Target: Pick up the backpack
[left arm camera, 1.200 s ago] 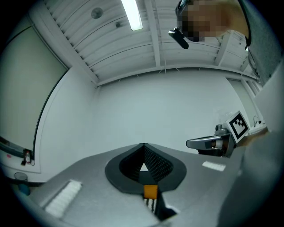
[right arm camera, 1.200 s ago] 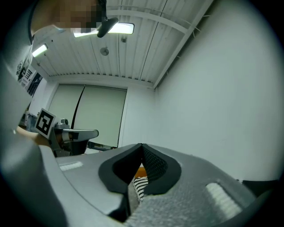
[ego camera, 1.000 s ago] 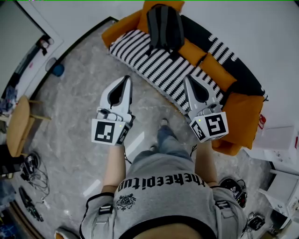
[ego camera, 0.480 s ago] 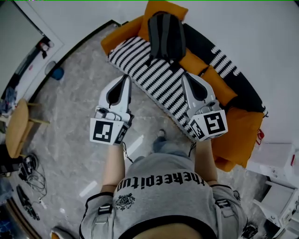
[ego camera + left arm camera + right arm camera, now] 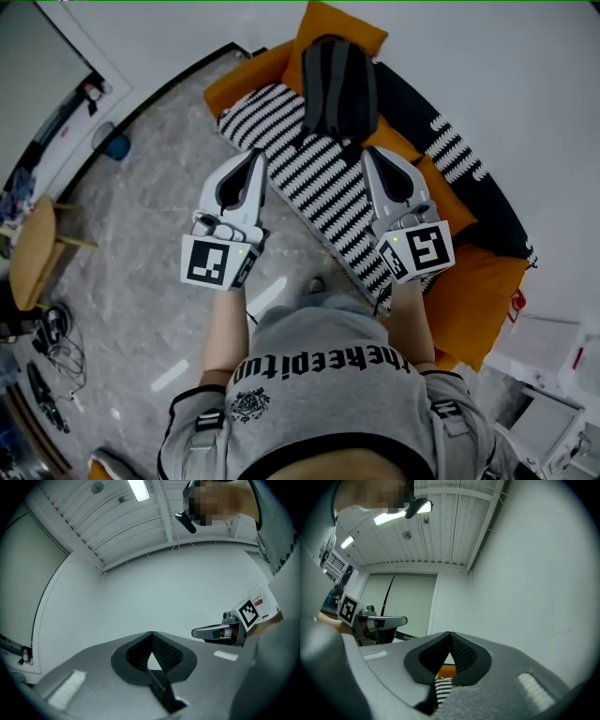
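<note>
**A:** While you stand on the grey floor (image 5: 141,253) facing the orange sofa (image 5: 473,291), both tools are out in front of you, side by side. Your left tool (image 5: 255,156) has its jaws pressed together at the tips, with nothing between them.

**B:** Same story on the other side: your right tool (image 5: 367,152) is closed tight and empty. Through the little gap behind its tips, the right gripper view catches only a sliver of orange and some black-and-white stripes.

**A:** And the backpack (image 5: 337,84)? It's dark grey, propped against the orange cushion (image 5: 333,23) at the sofa's far end, its lower end down on the striped cover (image 5: 314,178).

**B:** Neither tool has hold of it. Your left tool hangs over the near edge of that striped cover, off to the bag's left. Your right tool points at the seat just below and right of the bag. From overhead the tip looks near the bag's lower end, but I can't judge the gap between them from this angle.

**A:** Both gripper views look mostly at plain white wall (image 5: 154,592), each with the other tool off to one side.

**B:** Away to your left there's a wooden stool (image 5: 33,253) and a tangle of cables (image 5: 52,342) on the floor, well apart from the sofa.
</note>
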A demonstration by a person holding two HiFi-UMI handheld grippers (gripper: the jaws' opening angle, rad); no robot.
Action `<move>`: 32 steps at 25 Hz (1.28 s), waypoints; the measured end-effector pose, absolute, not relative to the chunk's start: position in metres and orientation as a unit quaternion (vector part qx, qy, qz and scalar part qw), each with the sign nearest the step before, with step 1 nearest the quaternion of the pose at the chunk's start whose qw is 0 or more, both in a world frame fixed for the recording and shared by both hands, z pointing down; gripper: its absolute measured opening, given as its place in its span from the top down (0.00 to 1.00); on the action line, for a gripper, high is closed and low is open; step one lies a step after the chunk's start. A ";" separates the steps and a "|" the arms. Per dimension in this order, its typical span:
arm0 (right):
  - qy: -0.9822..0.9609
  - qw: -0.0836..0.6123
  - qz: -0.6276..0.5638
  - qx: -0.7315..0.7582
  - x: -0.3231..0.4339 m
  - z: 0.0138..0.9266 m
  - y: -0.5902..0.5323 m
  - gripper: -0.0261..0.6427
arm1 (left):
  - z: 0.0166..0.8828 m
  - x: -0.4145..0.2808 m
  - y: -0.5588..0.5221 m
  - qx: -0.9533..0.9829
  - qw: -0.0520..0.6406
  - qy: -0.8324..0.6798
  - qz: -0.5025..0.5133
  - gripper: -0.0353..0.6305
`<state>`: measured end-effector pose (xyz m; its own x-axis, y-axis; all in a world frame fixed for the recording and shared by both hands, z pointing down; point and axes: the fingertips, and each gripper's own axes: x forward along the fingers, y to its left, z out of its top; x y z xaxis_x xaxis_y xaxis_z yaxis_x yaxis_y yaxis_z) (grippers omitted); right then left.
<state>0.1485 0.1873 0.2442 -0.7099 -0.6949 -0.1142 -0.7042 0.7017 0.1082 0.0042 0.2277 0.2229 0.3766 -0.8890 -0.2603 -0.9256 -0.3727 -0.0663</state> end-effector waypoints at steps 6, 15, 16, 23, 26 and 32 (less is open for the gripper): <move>0.926 0.036 0.059 -0.370 0.149 0.252 0.160 0.96 | 0.229 0.004 0.209 -0.816 0.102 0.563 0.076 0.92; 0.923 0.029 0.048 -0.381 0.130 0.261 0.126 0.96 | 0.244 -0.016 0.175 -0.822 0.094 0.556 0.084 0.92; 0.921 0.029 0.047 -0.385 0.128 0.261 0.121 0.96 | 0.244 -0.019 0.169 -0.824 0.093 0.552 0.085 0.92; 0.908 0.033 0.047 -0.415 0.097 0.256 0.080 0.96 | 0.240 -0.052 0.117 -0.844 0.080 0.526 0.072 0.92; 0.902 0.029 0.049 -0.428 0.083 0.254 0.063 0.96 | 0.240 -0.067 0.096 -0.851 0.082 0.514 0.072 0.92; 0.889 0.025 0.048 -0.455 0.061 0.253 0.038 0.96 | 0.238 -0.091 0.061 -0.866 0.082 0.489 0.070 0.93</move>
